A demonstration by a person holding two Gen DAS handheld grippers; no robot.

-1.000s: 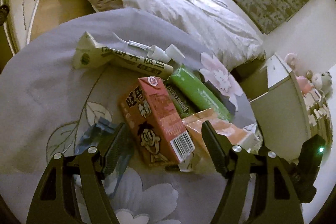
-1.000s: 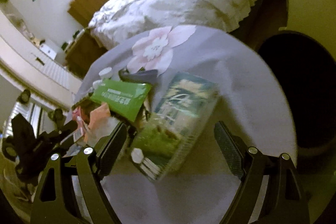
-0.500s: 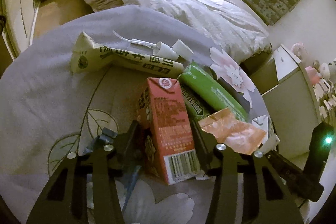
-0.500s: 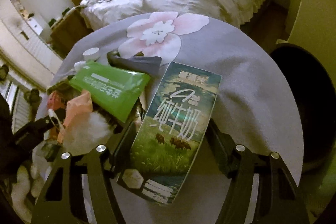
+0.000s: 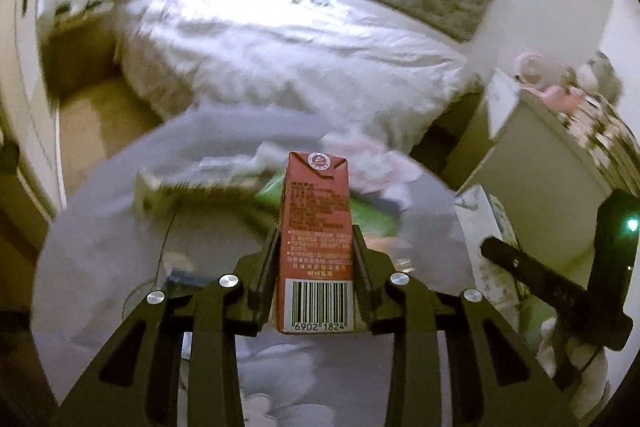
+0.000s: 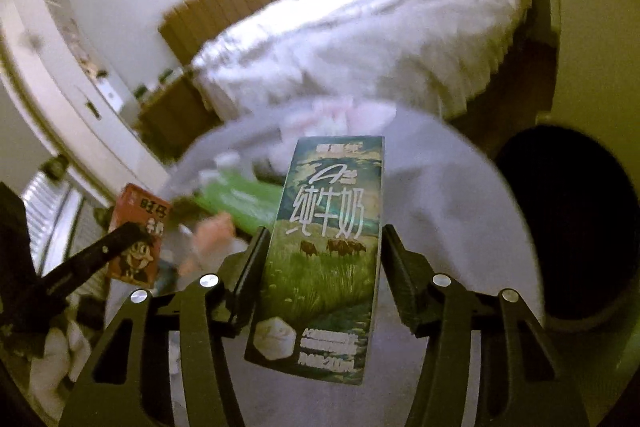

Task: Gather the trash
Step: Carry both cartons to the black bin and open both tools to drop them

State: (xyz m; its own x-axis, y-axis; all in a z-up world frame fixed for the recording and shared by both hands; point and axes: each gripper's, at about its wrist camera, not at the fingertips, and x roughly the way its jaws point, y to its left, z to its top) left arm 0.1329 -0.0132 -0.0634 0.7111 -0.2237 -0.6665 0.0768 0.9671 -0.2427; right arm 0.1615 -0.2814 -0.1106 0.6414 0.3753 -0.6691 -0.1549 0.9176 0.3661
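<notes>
The left tool (image 5: pixel 315 255) is clenched on a red drink carton (image 5: pixel 316 227); its jaws have just been closing, and the pads now press both narrow sides of the carton, which points away from the camera with its barcode end nearest the lens. The right tool (image 6: pixel 320 259) grasps a green milk carton (image 6: pixel 324 255) printed with a meadow and cows; its jaws have likewise just been closing, and they clamp the carton by its long edges, the top end pointing outward.

Both cartons hang above a round tabletop (image 5: pixel 100 235) covered with a grey floral cloth. The left wrist view shows the red carton's text side and barcode, while the right wrist view shows its front with a cartoon face (image 6: pixel 138 241), partly crossed by the left tool's black finger. Only the right wrist view takes in a dark round bin (image 6: pixel 572 223) just beside the tabletop's right edge. Only the left wrist view shows a white cabinet (image 5: pixel 536 195) with pink toys on it.

Trash remaining on the cloth is motion-blurred: a green packet (image 6: pixel 240 199) and an orange wrapper (image 6: pixel 212 231) lie near the middle, with a long pale packet (image 5: pixel 192 187) beyond. A bed with a rumpled white duvet (image 5: pixel 280 67) fills the background in both views.
</notes>
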